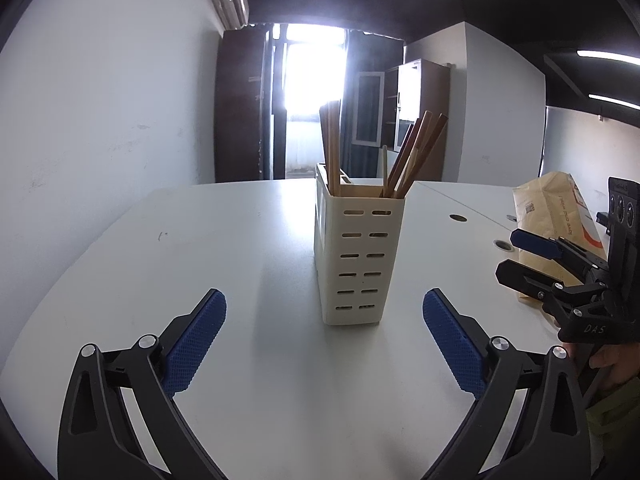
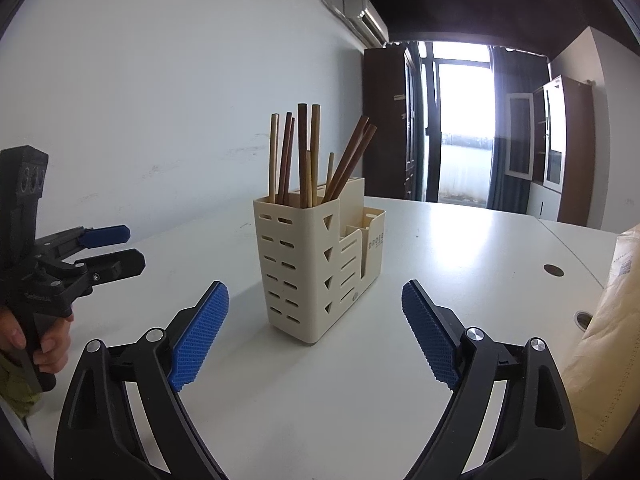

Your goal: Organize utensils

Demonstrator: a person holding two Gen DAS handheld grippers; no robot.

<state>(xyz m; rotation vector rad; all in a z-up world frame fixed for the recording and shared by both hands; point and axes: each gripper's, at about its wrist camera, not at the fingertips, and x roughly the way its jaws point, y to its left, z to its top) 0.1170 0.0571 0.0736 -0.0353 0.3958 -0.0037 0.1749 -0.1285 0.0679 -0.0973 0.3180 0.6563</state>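
Both grippers, left gripper (image 1: 324, 340) and right gripper (image 2: 316, 332), spread empty before holder (image 2: 316, 264); chopsticks (image 2: 304, 156) light, stiff, slippery—pinch upper shafts.

Table (image 1: 248, 240) bare left of and in front of holder (image 1: 356, 256); chopsticks (image 1: 416, 152) stick up and lean right over its top. Paper bag (image 1: 556, 216) blocks the right edge. Left tongs (image 1: 324, 336) and right tongs (image 2: 316, 328) flank the holder, both spread wide, nothing between.
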